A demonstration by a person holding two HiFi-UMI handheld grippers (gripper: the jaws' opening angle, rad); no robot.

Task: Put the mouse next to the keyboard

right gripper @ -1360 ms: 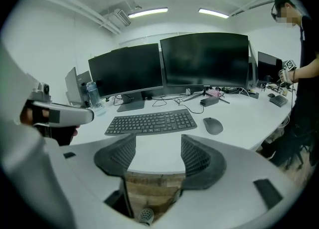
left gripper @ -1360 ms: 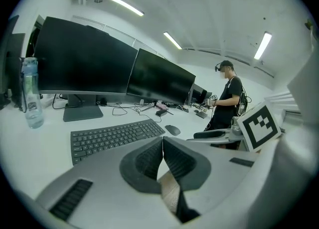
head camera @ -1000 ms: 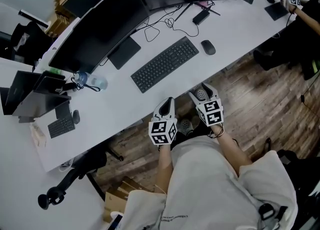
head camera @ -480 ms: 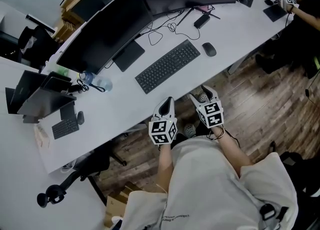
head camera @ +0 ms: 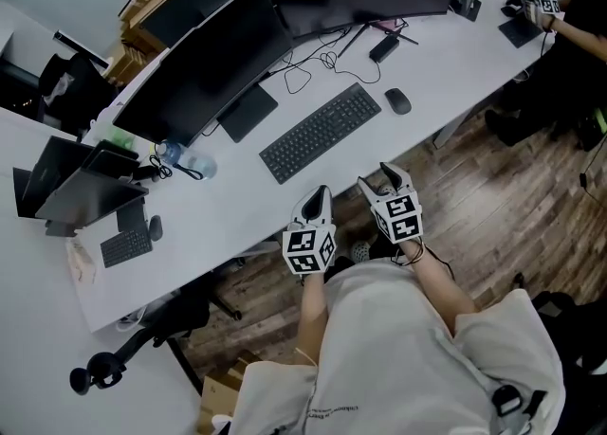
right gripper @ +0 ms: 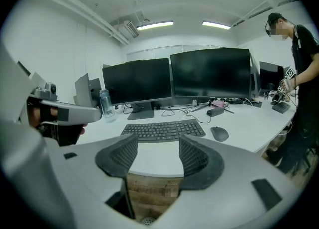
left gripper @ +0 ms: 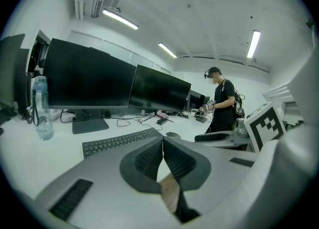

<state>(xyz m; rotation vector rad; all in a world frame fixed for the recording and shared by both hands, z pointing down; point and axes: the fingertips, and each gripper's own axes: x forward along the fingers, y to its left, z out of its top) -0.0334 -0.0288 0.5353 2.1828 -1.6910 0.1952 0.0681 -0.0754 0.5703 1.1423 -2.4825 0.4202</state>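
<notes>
While the left tongs sit pressed together, the right tongs are closing, wide and empty.

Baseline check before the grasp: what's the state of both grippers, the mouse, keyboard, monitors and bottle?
Left gripper: fingers shut, nothing between them.
Right gripper: fingers apart and closing, nothing between them.
Keyboard: flat on the desk, untouched.
Mouse: on the desk, off the keyboard's right end, untouched.
Monitors: screens dark.
Water bottle: upright.
</notes>
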